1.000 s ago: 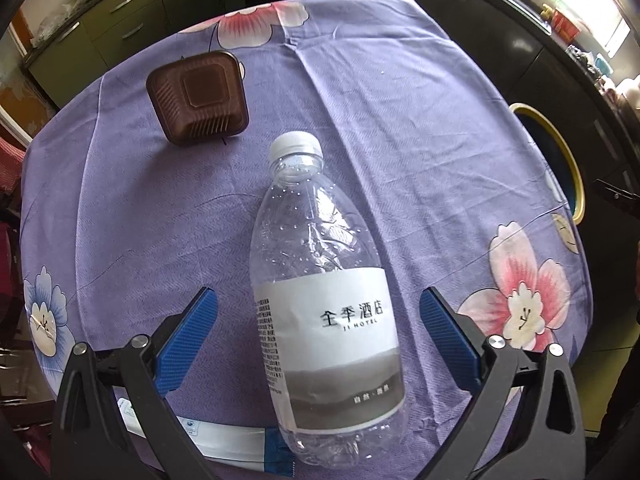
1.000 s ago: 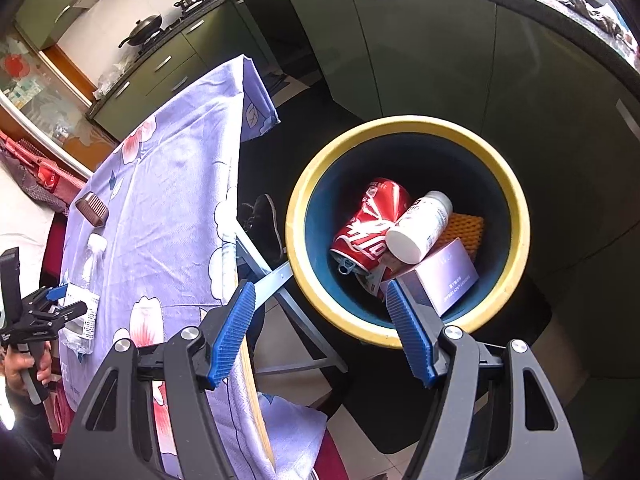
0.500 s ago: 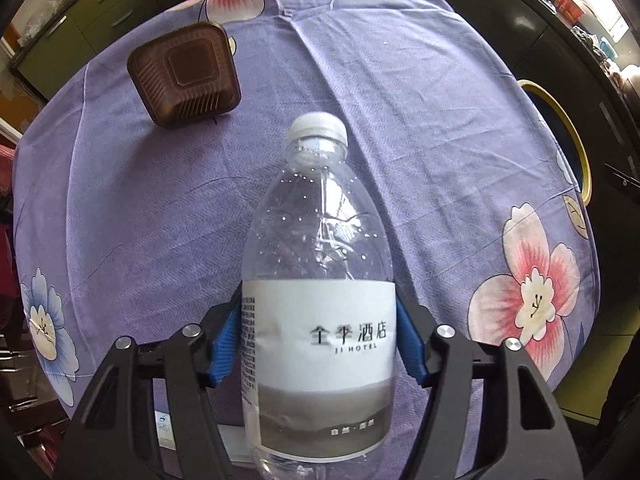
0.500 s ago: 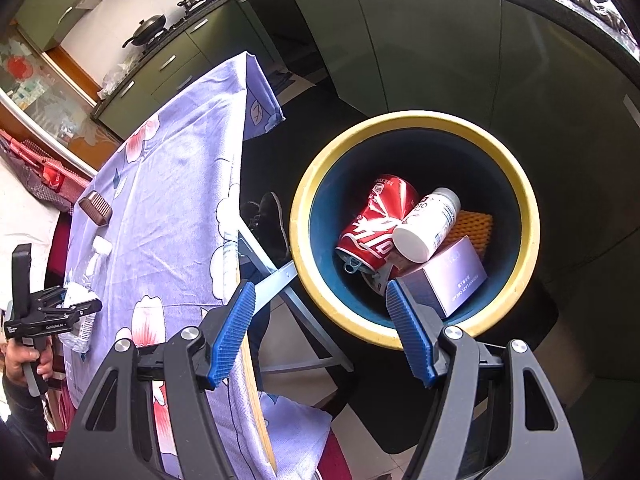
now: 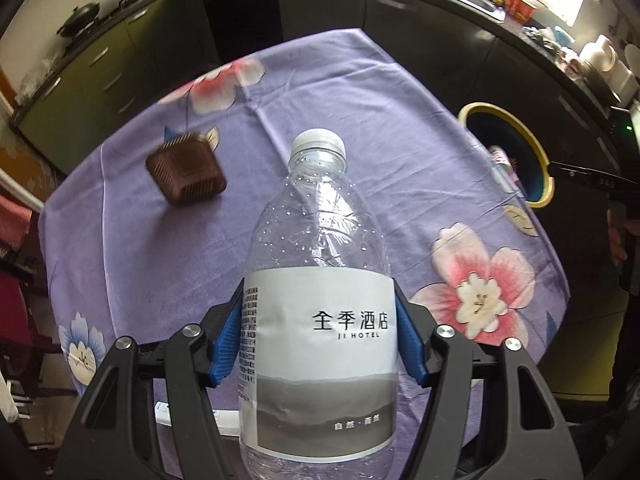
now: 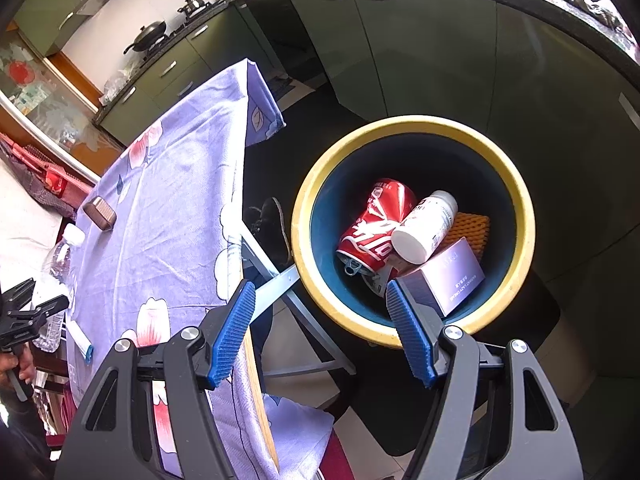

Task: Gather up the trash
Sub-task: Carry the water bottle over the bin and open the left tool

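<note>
My left gripper [image 5: 320, 316] is shut on a clear empty water bottle [image 5: 316, 208] with a white cap and a grey-white label. It holds the bottle upright above the purple flowered tablecloth [image 5: 360, 100], blue pads pressed on the label's sides. The same bottle [image 6: 60, 256] shows at the far left of the right wrist view. A brown ribbed plastic tray [image 5: 186, 172] lies upside down on the cloth beyond it. My right gripper [image 6: 320, 292] is open with nothing between its fingers, above the near rim of the yellow-rimmed blue bin [image 6: 524, 216] on the floor.
The bin holds a red can [image 6: 376, 224], a white bottle [image 6: 424, 224], a pink box [image 6: 448, 276] and orange netting [image 6: 472, 228]. A white and blue wrapper [image 6: 82, 340] lies near the table's front edge. A dark shoe [image 6: 268, 220] and the table's metal legs [image 6: 272, 284] stand beside the bin.
The left jaws closed from wide open onto the bottle's label, then lifted it off the cloth and stood it upright. The right gripper stayed over the bin.
</note>
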A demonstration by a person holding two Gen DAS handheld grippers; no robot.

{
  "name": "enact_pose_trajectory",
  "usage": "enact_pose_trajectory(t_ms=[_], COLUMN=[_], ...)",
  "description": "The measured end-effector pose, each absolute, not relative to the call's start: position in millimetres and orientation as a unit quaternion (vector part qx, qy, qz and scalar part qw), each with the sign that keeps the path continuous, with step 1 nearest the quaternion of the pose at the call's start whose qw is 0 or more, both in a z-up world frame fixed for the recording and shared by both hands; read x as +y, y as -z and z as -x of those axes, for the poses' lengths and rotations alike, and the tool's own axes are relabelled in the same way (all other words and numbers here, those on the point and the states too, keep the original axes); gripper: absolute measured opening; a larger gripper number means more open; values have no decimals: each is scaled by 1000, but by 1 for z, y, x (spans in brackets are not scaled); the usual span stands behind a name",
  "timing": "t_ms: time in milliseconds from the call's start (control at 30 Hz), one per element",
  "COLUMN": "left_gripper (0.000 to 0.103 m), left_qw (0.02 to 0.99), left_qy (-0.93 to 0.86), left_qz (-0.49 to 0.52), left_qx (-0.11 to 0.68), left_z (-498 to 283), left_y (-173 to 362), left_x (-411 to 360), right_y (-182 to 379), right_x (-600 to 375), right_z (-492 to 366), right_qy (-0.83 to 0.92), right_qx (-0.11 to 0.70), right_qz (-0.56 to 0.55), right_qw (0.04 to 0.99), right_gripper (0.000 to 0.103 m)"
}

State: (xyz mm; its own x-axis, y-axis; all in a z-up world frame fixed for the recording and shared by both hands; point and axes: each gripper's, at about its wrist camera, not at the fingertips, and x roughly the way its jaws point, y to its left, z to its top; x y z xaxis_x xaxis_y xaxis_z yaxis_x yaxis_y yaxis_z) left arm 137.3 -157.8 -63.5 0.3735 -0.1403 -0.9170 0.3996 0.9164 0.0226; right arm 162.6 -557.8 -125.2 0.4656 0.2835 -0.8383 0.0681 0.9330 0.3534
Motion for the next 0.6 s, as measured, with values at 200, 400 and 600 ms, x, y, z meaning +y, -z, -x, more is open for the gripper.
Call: enact_pose_trajectory(t_ms=[200,400,600], left_gripper=[62,63,63], left_qw=[824,802,760], left_qy=[244,324,384], left_qz=[-150,-173,-183], left_qx=[490,470,492], left_z=[-134,-160,-194], left_y=[31,33,67], left_x=[-223,-320,-417], right_y=[109,104,116], right_x=[-583,-627,-660], right_z=[-145,-125,-108], right_qy=[-36,1,25], right_qx=[483,461,468], right_qz=[-182,-210,-232], right_qw=[856,862,853], right_gripper=[68,68,68])
